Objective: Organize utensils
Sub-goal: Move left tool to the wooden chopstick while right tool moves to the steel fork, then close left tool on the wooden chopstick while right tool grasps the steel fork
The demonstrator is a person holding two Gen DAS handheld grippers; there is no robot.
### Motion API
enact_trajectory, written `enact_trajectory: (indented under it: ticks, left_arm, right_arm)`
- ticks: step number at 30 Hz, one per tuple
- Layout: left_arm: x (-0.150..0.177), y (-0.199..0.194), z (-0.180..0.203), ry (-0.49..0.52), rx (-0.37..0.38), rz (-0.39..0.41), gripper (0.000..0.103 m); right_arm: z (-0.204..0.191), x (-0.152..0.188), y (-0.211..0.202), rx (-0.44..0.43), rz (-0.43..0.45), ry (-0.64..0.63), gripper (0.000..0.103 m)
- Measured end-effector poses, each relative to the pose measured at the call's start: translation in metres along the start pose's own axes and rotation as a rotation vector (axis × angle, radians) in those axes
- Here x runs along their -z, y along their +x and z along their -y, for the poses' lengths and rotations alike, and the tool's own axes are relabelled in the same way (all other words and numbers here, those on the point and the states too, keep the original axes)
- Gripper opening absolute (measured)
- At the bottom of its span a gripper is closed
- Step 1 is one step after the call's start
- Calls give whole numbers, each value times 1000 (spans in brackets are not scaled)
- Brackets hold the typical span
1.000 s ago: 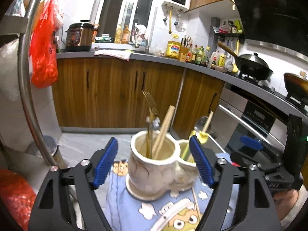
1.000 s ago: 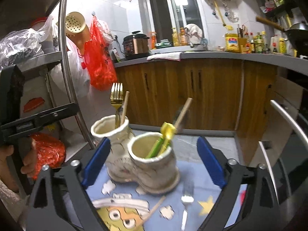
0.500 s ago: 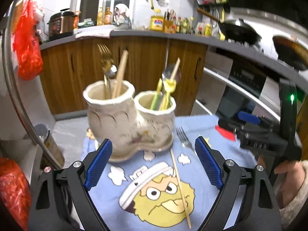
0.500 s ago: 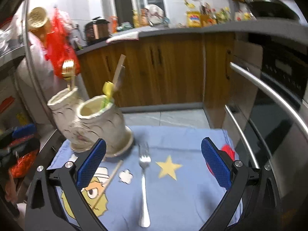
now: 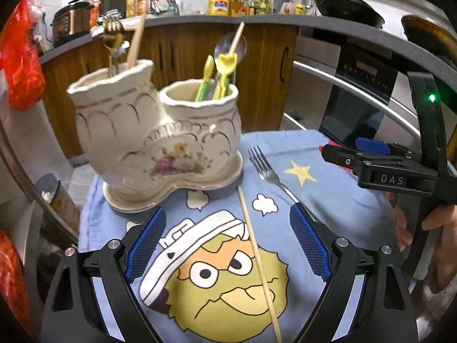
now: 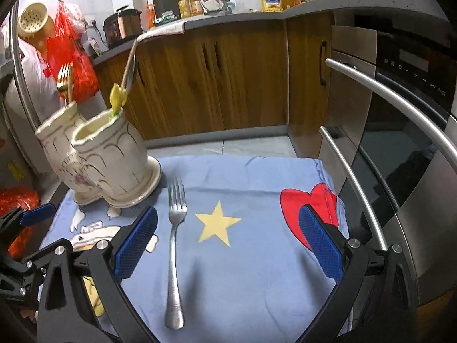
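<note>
A cream two-cup ceramic holder (image 5: 154, 143) (image 6: 105, 157) stands at the far left of a blue cartoon cloth (image 5: 328, 200) (image 6: 251, 271). Its left cup holds a gold fork (image 5: 112, 33) and a chopstick, its right cup yellow-green utensils (image 5: 222, 68) and a spoon. A wooden chopstick (image 5: 257, 257) lies loose on the cloth, between the spread pads of my left gripper (image 5: 225, 243), which is open and empty above it. A steel fork (image 6: 174, 243) (image 5: 265, 171) lies beside the holder. My right gripper (image 6: 225, 240) hangs open and empty over the cloth, the fork near its left pad.
An oven with steel handles (image 6: 385, 108) stands close on the right. Wooden cabinets (image 6: 228, 80) under a crowded counter run along the back. A steel rack post (image 5: 17, 171) and red bags (image 6: 71, 57) are at the left. A person's hand (image 5: 428, 228) holds the right gripper.
Both grippers have sunk and tipped downward toward the cloth. The holder has slid from between the left pads to the upper left, and the loose chopstick and fork have come into view.
</note>
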State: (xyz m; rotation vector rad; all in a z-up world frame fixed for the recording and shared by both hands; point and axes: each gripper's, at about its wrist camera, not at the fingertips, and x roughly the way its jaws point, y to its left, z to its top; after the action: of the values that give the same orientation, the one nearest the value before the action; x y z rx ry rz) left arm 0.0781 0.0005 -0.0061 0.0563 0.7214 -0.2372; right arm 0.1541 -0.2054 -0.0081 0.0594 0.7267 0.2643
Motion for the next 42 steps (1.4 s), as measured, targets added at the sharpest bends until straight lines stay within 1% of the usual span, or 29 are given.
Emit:
enact_trajectory:
  ticks: [4,8,10,13,17,20,22,23,25,27,28,29,31,33,34,35,38,42]
  left_arm:
    - [3,9,2,13,20,-24,88]
    - [7,21,4,14,58,-74,88]
    - [10,27,6,15,73,-102,88]
    - [12,31,7,28,76,-120,88]
    - [14,38,6,31,74,-155,88]
    - [16,42,4,3,90,-179,88]
    - [16,43,3,-14,103,-187,88]
    - [16,44,3,-16,105,-188,88]
    - [17,43,3,-14,109,-187,86]
    - [16,42,4,-9,116,-180,81]
    - [16,42,6,-8,115,-174,74]
    - [15,43,7,-6,115,-173,65]
    - [15,45,9,0,119,-178,58]
    - [15,49,11,8,117,-186,45]
    - [15,52,12,14,120,-191,35]
    - [15,53,13,20,122,-195,31]
    - [14,56,17,44,110,-195,23]
    - [9,62,18,55,85,-189,18]
  right_arm:
    - [-6,5,12,1,-60,-36,98]
    - [-16,11,23,5,-117,-86,98]
    - [-19,13,26,-11,-128,-95,98]
    - [-22,16,29,-53,-141,-91,96]
    - [-23,16,34,-81,-158,-82,84]
    - [-26,17,37,-98,-171,-87,60]
    - [-30,17,39,-104,-182,-101,48]
    - [-33,17,40,-111,-185,-110,45]
    - [-37,17,41,-125,-200,-128,30]
    - [-44,19,43,-129,-218,-147,25]
    - [-46,19,45,-127,-229,-157,22]
    - [-48,20,47,-127,-233,-163,21]
    - [-51,20,48,-124,-236,-174,21]
    - [-53,22,52,-120,-250,-180,21]
    - [-54,22,53,-118,-253,-181,21]
    - [-55,21,55,-114,-252,-183,21]
    - [-60,20,58,-102,-250,-196,21]
    - [-65,19,60,-89,-246,-219,18]
